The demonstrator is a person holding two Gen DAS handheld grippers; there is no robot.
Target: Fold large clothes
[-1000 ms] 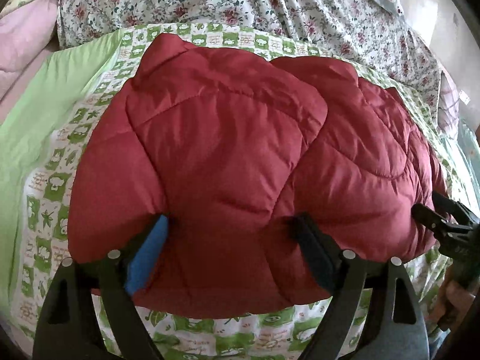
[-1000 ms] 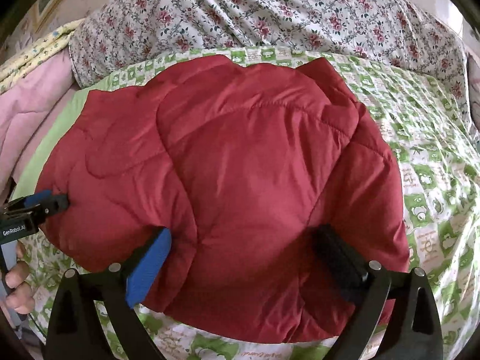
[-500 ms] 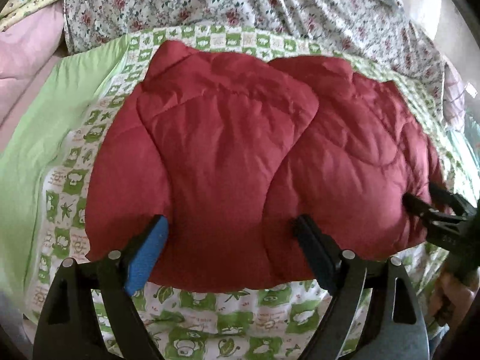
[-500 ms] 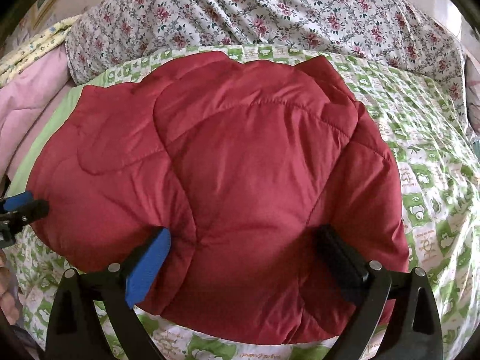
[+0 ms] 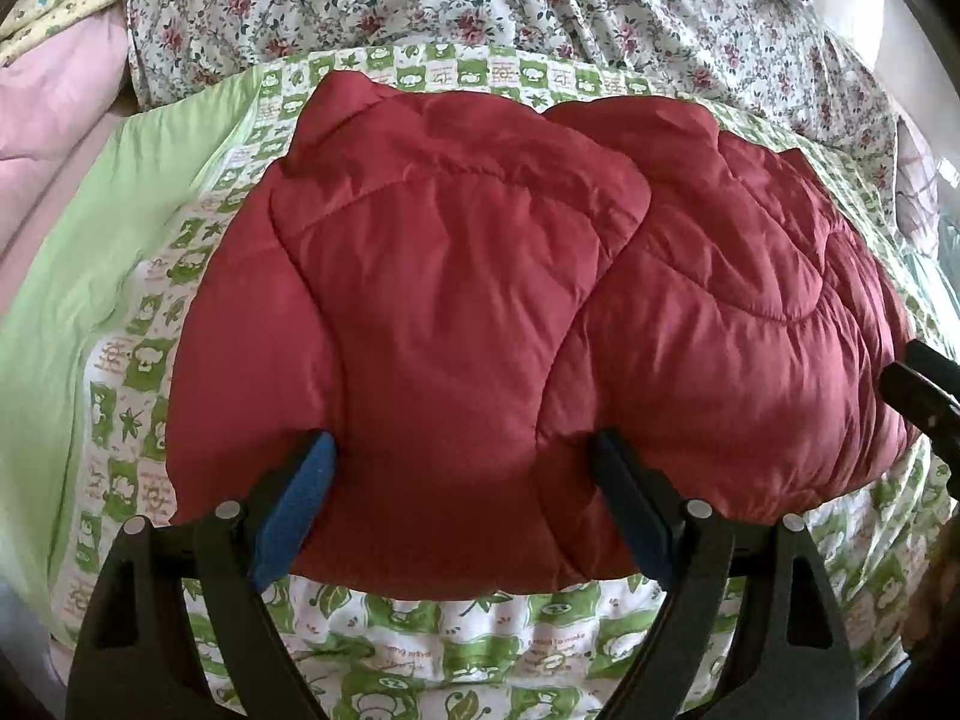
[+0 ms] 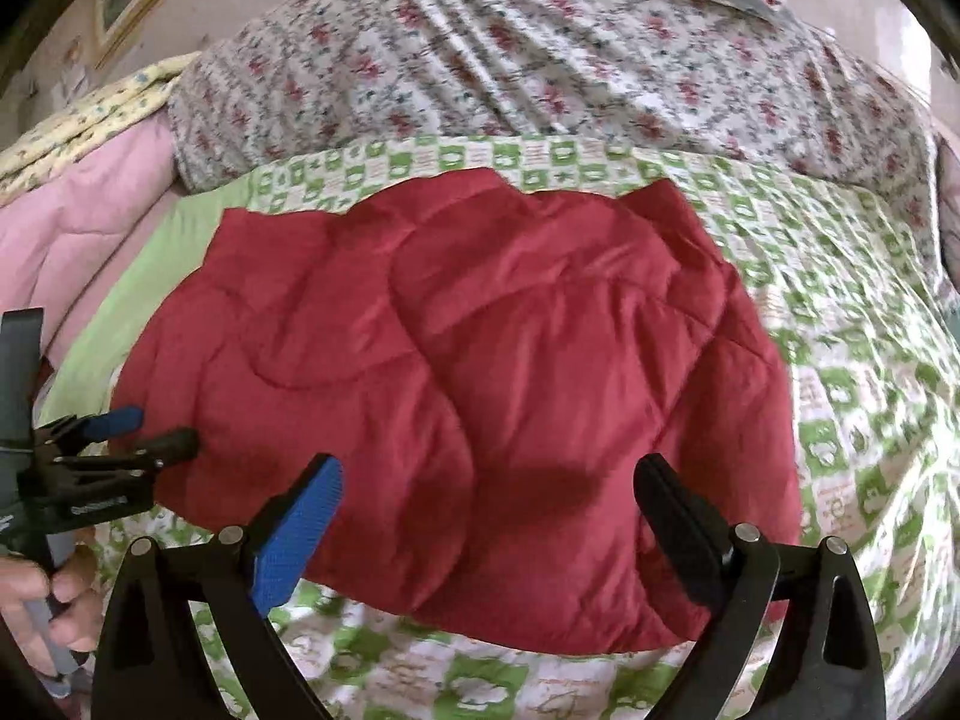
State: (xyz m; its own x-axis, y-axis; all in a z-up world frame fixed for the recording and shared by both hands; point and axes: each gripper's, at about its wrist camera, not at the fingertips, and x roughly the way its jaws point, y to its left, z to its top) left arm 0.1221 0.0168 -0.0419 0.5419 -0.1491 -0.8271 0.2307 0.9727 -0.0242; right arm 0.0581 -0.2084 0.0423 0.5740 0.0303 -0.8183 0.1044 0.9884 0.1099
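A red quilted puffer jacket lies folded into a thick bundle on the green-and-white patterned bed sheet; it also shows in the right wrist view. My left gripper is open, its fingers at the bundle's near left edge, holding nothing. My right gripper is open, just in front of the bundle's near edge, holding nothing. The left gripper shows from the side in the right wrist view; the right gripper's fingertips show at the right edge of the left wrist view.
A floral duvet is heaped behind the jacket. A pink quilt and a yellow cloth lie at the far left. A plain green sheet strip runs along the left. Patterned sheet extends to the right.
Both grippers have pulled back from the jacket toward the bed's near edge. The jacket lies still on the sheet, and more sheet shows in front of it.
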